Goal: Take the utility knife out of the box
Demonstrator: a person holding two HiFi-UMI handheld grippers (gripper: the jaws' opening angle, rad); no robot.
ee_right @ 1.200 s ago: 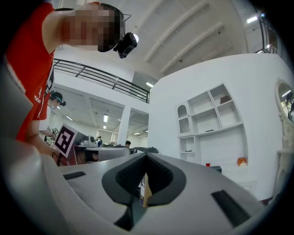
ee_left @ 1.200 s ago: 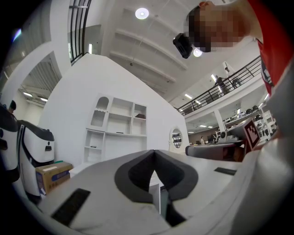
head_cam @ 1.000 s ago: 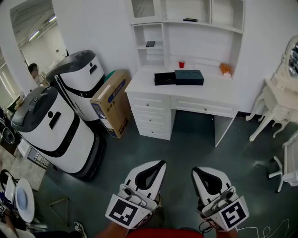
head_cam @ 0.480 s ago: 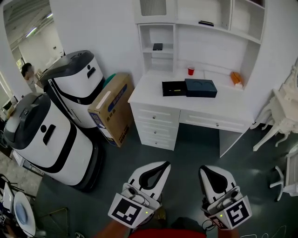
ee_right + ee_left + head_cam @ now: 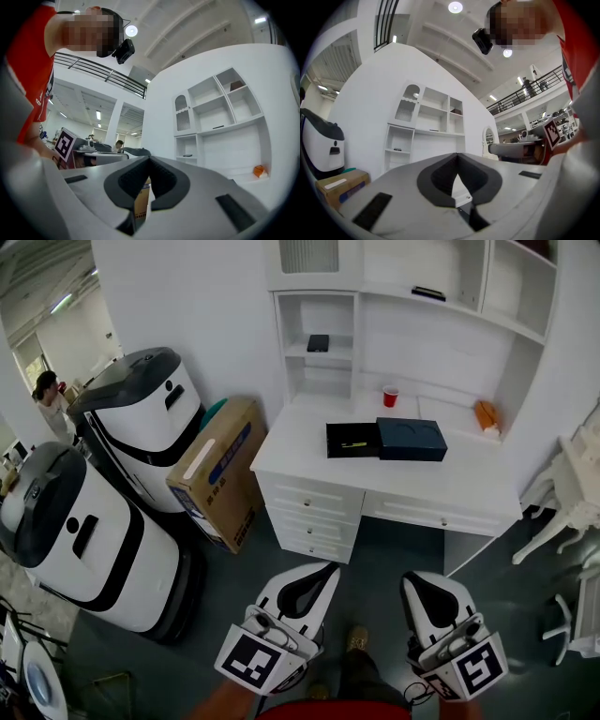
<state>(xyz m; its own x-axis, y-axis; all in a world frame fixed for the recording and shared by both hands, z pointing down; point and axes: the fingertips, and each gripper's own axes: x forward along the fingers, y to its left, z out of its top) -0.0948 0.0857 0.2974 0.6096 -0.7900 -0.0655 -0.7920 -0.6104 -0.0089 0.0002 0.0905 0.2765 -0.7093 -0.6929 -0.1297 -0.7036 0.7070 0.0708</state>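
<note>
An open black box (image 5: 351, 440) lies on the white desk (image 5: 309, 460), with a thin yellowish utility knife (image 5: 353, 443) inside it. Its dark blue lid (image 5: 412, 439) rests against the box's right side. Both grippers hang over the floor well short of the desk, side by side and pointing toward it. My left gripper (image 5: 325, 568) (image 5: 457, 154) is shut with nothing in it. My right gripper (image 5: 411, 578) (image 5: 149, 158) is also shut and holds nothing. The desk's hutch shows in both gripper views, but the box does not.
A red cup (image 5: 390, 396) and an orange object (image 5: 486, 414) stand further back on the desk. Two large white-and-black machines (image 5: 141, 418) (image 5: 80, 535) and a tilted cardboard box (image 5: 216, 470) crowd the left. White furniture (image 5: 572, 498) stands at the right. A person (image 5: 47, 395) is far left.
The desk and box have come nearer and sit lower in the head view as I walk toward them. Both grippers stay shut, side by side, at the bottom.
</note>
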